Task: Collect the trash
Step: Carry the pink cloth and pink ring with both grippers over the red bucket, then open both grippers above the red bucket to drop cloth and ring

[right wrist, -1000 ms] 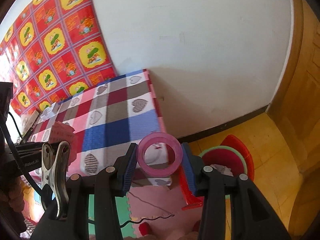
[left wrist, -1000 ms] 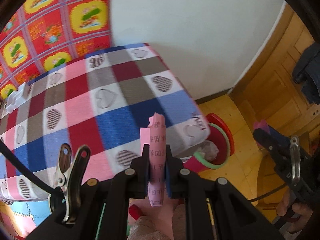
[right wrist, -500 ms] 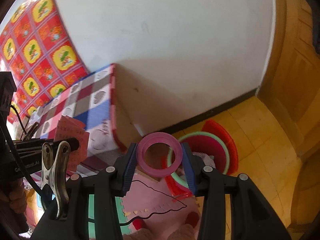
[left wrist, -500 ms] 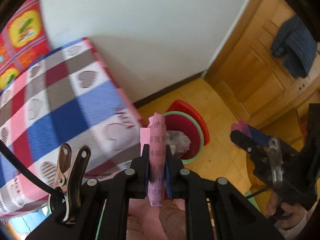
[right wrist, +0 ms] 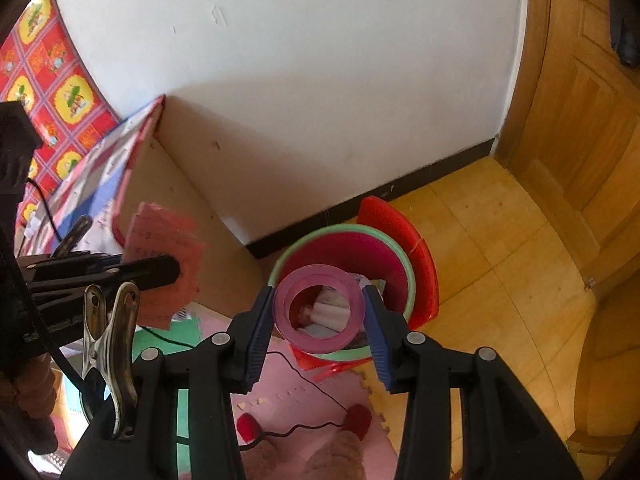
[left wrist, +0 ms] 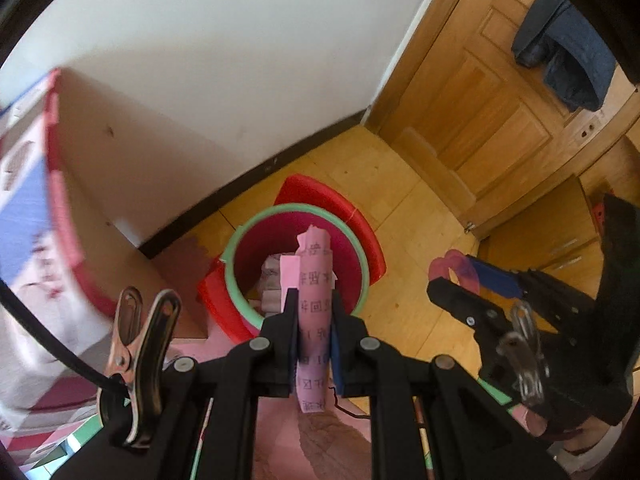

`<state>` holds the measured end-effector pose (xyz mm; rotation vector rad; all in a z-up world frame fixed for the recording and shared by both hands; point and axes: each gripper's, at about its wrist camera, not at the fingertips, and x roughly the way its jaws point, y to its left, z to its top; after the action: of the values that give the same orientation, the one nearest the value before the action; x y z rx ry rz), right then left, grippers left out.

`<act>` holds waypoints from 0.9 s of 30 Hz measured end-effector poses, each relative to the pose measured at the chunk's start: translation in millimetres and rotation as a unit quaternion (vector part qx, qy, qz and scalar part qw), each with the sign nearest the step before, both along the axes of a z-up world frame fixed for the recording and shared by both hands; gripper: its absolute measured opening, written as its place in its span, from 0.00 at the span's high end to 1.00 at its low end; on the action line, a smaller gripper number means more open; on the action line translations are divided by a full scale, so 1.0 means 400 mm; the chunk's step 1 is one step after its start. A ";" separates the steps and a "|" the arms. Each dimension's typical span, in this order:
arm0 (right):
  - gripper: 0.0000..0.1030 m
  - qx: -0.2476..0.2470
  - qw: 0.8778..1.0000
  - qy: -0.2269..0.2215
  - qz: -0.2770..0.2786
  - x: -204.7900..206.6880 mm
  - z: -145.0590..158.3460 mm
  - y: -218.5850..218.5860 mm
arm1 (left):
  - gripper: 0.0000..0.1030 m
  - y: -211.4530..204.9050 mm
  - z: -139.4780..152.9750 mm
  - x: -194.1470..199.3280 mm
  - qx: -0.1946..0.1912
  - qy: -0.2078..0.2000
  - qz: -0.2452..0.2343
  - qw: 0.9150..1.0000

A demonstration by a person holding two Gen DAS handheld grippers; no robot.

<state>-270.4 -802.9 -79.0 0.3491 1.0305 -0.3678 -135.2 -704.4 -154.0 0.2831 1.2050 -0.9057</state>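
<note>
Left gripper (left wrist: 314,312) clamps folded pink paper (left wrist: 315,280), right gripper (right wrist: 320,312) clamps pink tape ring (right wrist: 319,307); both above the bin's green rim (left wrist: 362,256), free floor beside.

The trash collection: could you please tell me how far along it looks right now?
Done: the bin on the floor already holds crumpled white scraps. In hand: the left claw is shut on a folded pink paper, and the right claw grips a pink tape ring; both sit over the bin's mouth. Left: dropping both in. Whether more trash remains elsewhere cannot be seen.
</note>
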 end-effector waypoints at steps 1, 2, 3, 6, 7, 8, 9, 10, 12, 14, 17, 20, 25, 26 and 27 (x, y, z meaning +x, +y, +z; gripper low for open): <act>0.57 0.000 1.000 0.002 0.003 0.000 -0.014 -0.008 | 0.88 -0.011 -0.017 -0.001 0.002 0.001 -0.001 1.000; 0.57 0.001 1.000 0.005 0.006 0.002 -0.034 -0.017 | 0.88 -0.026 -0.042 0.001 0.004 0.004 -0.003 1.000; 0.57 0.002 1.000 0.007 0.009 0.003 -0.049 -0.023 | 0.88 -0.042 -0.069 0.005 0.005 0.008 -0.005 1.000; 0.57 0.012 1.000 0.016 0.019 0.008 -0.106 -0.048 | 0.87 -0.075 -0.138 0.020 0.004 0.020 -0.004 1.000; 0.57 0.020 0.999 0.018 0.020 0.010 -0.130 -0.060 | 0.87 -0.083 -0.155 0.019 0.005 0.020 -0.003 1.000; 0.57 0.025 0.999 0.020 0.020 0.013 -0.147 -0.065 | 0.87 -0.095 -0.179 0.023 0.007 0.021 -0.002 1.000; 0.57 0.029 0.999 0.022 0.020 0.017 -0.164 -0.072 | 0.87 -0.103 -0.199 0.028 0.008 0.021 -0.002 1.000; 0.57 0.032 0.999 0.025 0.020 0.020 -0.184 -0.081 | 0.87 -0.110 -0.219 0.032 0.011 0.021 -0.001 1.000; 0.57 0.034 0.999 0.029 0.019 0.022 -0.216 -0.095 | 0.87 -0.121 -0.260 0.042 0.018 0.023 0.000 1.000; 0.57 0.040 0.999 0.032 0.017 0.025 -0.244 -0.109 | 0.87 -0.141 -0.299 0.055 0.027 0.026 0.002 0.999; 0.57 0.050 0.998 0.036 0.015 0.029 -0.281 -0.131 | 0.87 -0.168 -0.353 0.073 0.040 0.028 0.000 0.999; 0.57 0.057 0.997 0.043 0.013 0.035 -0.317 -0.149 | 0.87 -0.195 -0.401 0.081 0.053 0.032 0.004 0.998; 0.57 0.070 0.996 0.051 0.014 0.042 -0.361 -0.165 | 0.81 -0.209 -0.450 0.094 0.073 0.039 0.014 0.996; 0.57 0.072 0.996 0.052 0.014 0.042 -0.368 -0.165 | 0.75 -0.210 -0.458 0.096 0.081 0.037 0.018 0.996; 0.57 0.074 0.996 0.054 0.014 0.043 -0.376 -0.166 | 0.72 -0.210 -0.461 0.098 0.084 0.037 0.019 0.996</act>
<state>-253.1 -869.2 -229.3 0.4509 1.1708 -0.2876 -96.1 -788.3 -338.5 0.3619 1.3546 -0.7880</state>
